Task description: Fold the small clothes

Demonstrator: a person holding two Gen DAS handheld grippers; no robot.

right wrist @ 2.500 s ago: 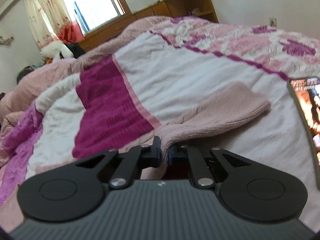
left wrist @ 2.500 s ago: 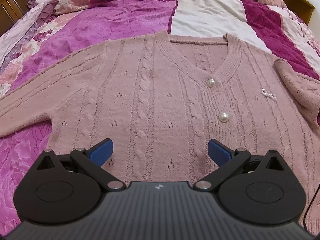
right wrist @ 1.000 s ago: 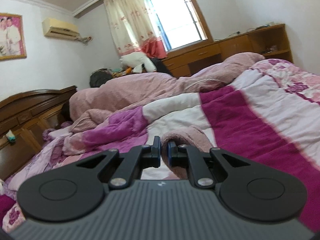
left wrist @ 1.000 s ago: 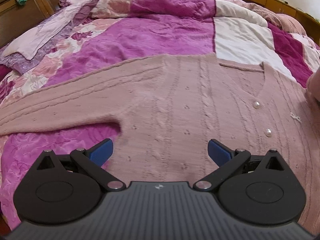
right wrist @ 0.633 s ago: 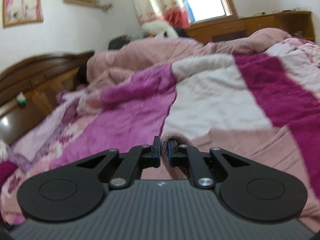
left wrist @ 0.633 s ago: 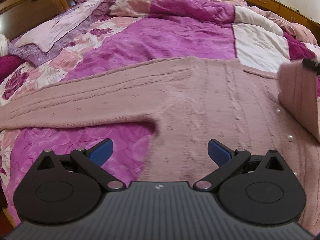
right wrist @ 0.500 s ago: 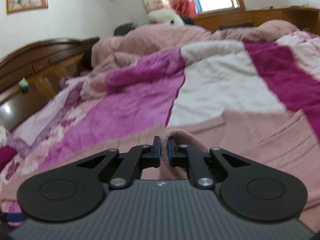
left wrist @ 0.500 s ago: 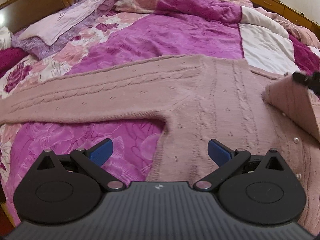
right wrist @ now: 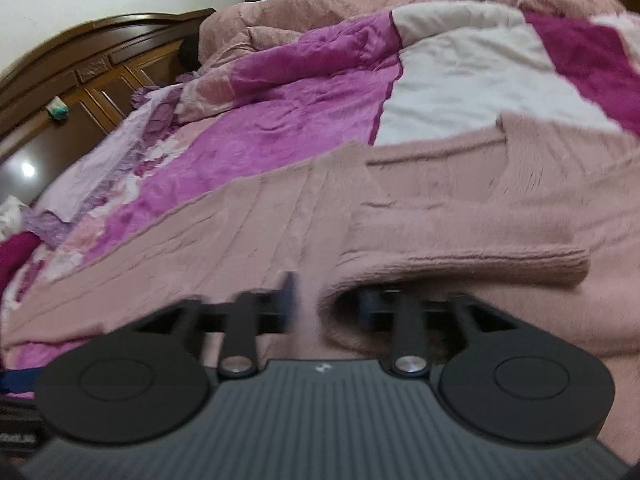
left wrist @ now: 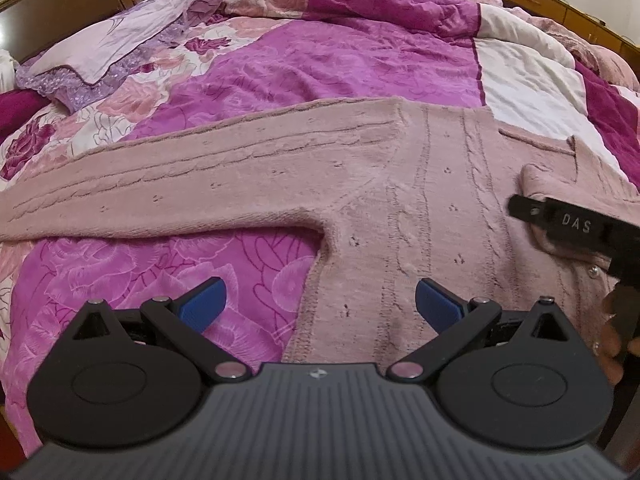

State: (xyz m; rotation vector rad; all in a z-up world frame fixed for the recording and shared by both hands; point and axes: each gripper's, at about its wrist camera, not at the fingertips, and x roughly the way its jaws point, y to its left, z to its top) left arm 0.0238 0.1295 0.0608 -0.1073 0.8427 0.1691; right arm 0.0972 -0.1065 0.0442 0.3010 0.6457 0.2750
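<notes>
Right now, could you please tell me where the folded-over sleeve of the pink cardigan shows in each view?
Left wrist: folded sleeve at right edge, behind the right gripper.
Right wrist: same sleeve lower centre-right, its cuff draped over one finger, jaws opening.
Shared landmark: cardigan neckline.

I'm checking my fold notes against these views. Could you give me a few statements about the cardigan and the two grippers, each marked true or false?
1. The pink cardigan lies on the bed quilt. True.
2. One sleeve is folded across the cardigan's front. True.
3. The other sleeve is folded in as well. False: it lies stretched out sideways.
4. The left gripper is clamped on the hem. False: its jaws stand wide, gripping nothing.
5. The right gripper is squeezing the sleeve. False: its jaws are opening, cuff between them.
</notes>
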